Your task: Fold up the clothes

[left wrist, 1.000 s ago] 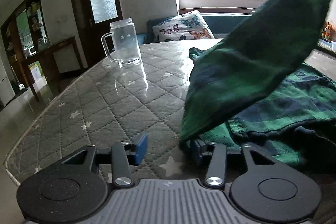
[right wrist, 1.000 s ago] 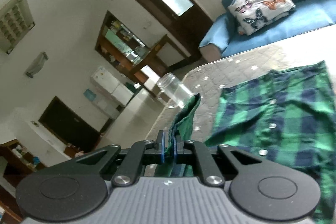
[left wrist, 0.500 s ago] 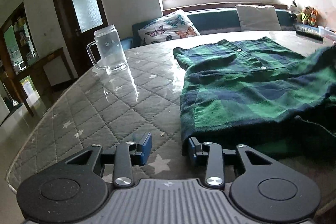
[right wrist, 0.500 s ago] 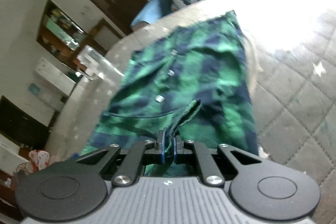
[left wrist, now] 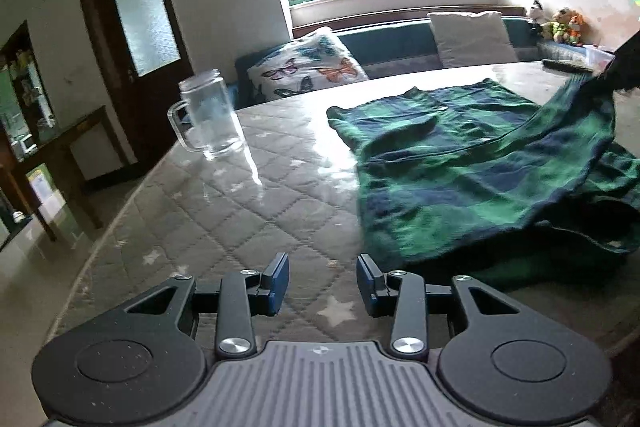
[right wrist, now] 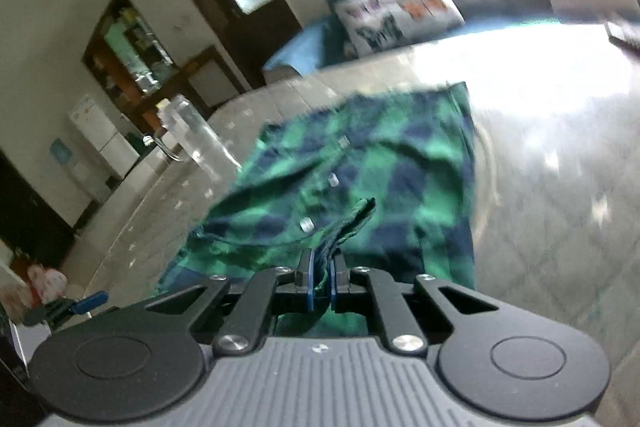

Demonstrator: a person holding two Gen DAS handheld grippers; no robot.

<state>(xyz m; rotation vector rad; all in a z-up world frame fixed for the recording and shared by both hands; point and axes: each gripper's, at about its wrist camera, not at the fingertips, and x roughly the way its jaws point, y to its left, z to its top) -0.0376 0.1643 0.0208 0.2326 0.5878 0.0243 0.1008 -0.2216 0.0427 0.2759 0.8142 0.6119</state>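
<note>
A green and navy plaid shirt [left wrist: 460, 179] lies on the quilted table [left wrist: 240, 211], right of centre in the left wrist view. One flap of it is pulled up toward the right edge of that view. My right gripper [right wrist: 322, 275] is shut on a bunched edge of the shirt [right wrist: 384, 163], low over the cloth. My left gripper [left wrist: 322, 279] stands open above bare quilt, just left of the shirt's near corner, with nothing between its fingers. Its blue pad [right wrist: 94, 299] shows at the lower left of the right wrist view.
A clear glass mug [left wrist: 210, 119] stands on the table to the left of the shirt, and shows again as the mug [right wrist: 188, 131]. The table's edge runs along the left. Behind are a sofa with a butterfly pillow [left wrist: 308, 67], a white cushion [left wrist: 472, 37] and a dark door.
The right gripper has come down with the raised cloth, which now drapes low across the shirt. The left gripper has lifted and drawn away from the shirt's near corner.
</note>
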